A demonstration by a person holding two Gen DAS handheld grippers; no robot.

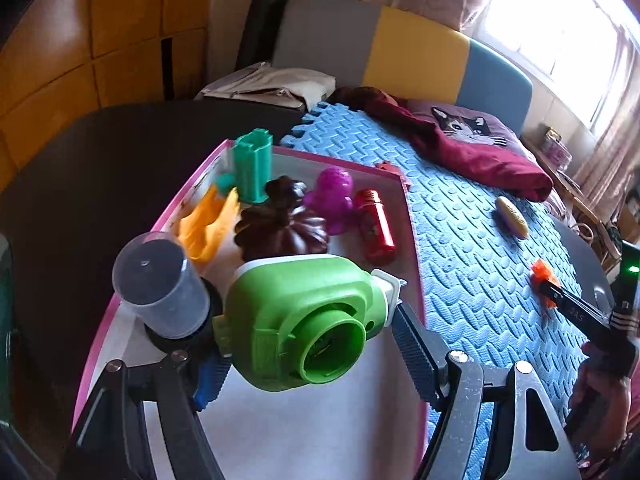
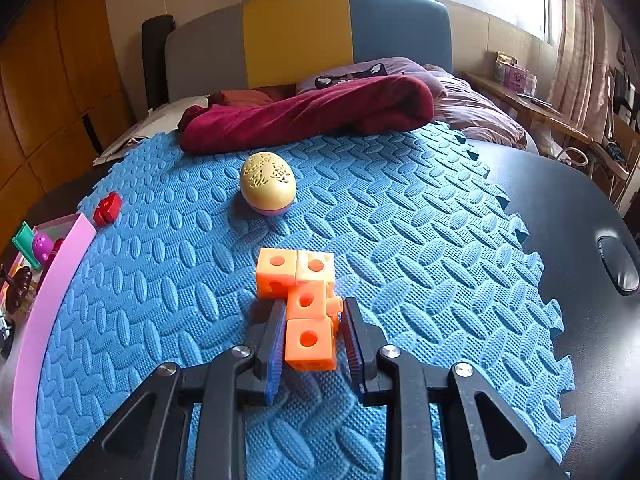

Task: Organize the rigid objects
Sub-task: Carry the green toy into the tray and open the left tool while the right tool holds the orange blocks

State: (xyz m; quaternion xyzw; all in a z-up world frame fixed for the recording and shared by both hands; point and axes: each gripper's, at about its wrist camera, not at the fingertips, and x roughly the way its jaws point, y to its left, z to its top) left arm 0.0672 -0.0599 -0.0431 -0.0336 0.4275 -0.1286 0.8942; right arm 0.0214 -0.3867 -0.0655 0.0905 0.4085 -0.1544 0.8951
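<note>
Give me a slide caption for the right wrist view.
Right tongs grip orange linked cubes on blue foam mat.

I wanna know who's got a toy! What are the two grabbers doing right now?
Left gripper: closed on the green toy, over the pink box.
Right gripper: closed on the orange cube block.

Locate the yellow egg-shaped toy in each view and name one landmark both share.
Left wrist view: yellow egg-shaped toy far right, on the blue foam mat.
Right wrist view: toy upper centre, beyond the orange cube cluster.
Shared landmark: the maroon blanket.
</note>
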